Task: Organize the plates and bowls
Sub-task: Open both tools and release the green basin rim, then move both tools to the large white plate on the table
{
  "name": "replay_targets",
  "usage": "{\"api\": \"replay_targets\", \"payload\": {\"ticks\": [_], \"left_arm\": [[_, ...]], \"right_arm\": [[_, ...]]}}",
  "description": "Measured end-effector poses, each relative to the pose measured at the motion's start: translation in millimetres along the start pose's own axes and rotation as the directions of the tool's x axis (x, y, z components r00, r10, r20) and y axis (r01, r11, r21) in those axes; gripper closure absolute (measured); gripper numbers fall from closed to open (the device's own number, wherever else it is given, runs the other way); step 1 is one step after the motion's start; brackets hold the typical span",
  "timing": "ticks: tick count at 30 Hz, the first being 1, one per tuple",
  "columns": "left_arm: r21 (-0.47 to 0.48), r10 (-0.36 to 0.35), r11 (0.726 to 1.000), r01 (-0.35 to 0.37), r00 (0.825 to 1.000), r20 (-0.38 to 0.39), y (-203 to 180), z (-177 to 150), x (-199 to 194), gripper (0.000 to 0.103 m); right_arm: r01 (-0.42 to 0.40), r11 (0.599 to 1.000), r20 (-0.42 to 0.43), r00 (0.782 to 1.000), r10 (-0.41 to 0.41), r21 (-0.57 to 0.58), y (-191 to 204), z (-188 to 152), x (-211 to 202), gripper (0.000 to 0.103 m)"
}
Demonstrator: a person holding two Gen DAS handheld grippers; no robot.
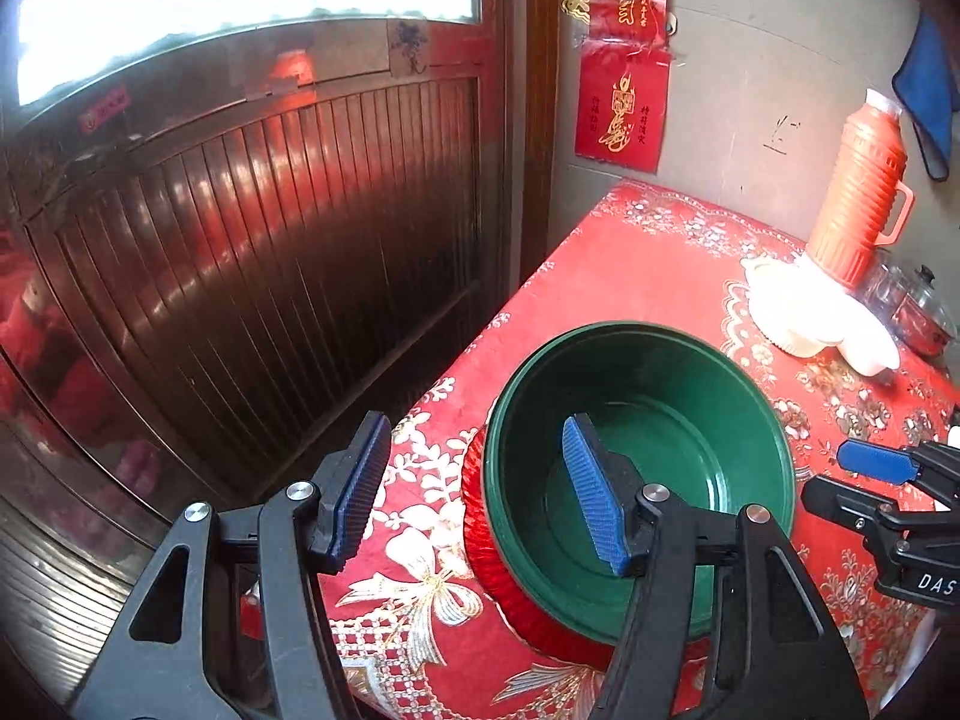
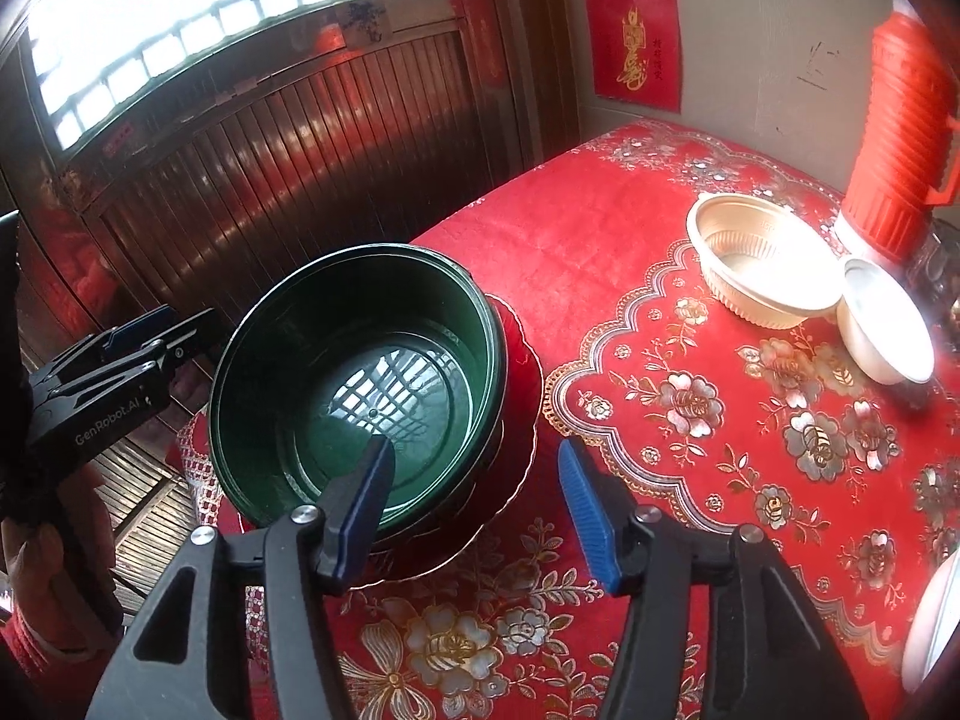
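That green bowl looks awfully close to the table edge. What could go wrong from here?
The green bowl sits on a red plate near the table's corner, so a nudge might tip the stack off. Both the left gripper and the right gripper are open around its rim and could catch it as they move. The two light bowls by the flask might also get knocked.

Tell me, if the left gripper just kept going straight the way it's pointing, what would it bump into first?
Probably the green bowl: the left gripper straddles its near-left rim with open jaws. Depth is unclear; it could meet the red plate underneath.
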State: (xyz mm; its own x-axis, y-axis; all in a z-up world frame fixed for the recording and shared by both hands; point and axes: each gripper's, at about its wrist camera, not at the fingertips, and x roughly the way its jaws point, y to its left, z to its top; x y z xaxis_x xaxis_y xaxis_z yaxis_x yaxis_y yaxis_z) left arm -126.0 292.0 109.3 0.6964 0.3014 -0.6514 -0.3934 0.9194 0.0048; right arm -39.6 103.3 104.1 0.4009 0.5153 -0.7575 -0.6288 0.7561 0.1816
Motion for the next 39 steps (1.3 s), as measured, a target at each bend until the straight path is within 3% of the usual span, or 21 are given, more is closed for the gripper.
{"api": "replay_targets", "payload": {"ticks": [18,39], "left_arm": [[0.121,-0.175,0.978,0.171,0.984,0.024,-94.9,11.5,-12.3,0.043],[0.246,-0.307,0.914,0.322,0.947,-0.096,-202.1,-1.3,9.5,0.043]], "right_arm": [[0.089,0.988,0.039,0.995,-0.095,0.127,-55.6,-18.5,-46.1,0.042],[0.205,0.944,0.014,0.976,-0.216,0.257,-131.3,-46.0,-80.0,0.039]]}}
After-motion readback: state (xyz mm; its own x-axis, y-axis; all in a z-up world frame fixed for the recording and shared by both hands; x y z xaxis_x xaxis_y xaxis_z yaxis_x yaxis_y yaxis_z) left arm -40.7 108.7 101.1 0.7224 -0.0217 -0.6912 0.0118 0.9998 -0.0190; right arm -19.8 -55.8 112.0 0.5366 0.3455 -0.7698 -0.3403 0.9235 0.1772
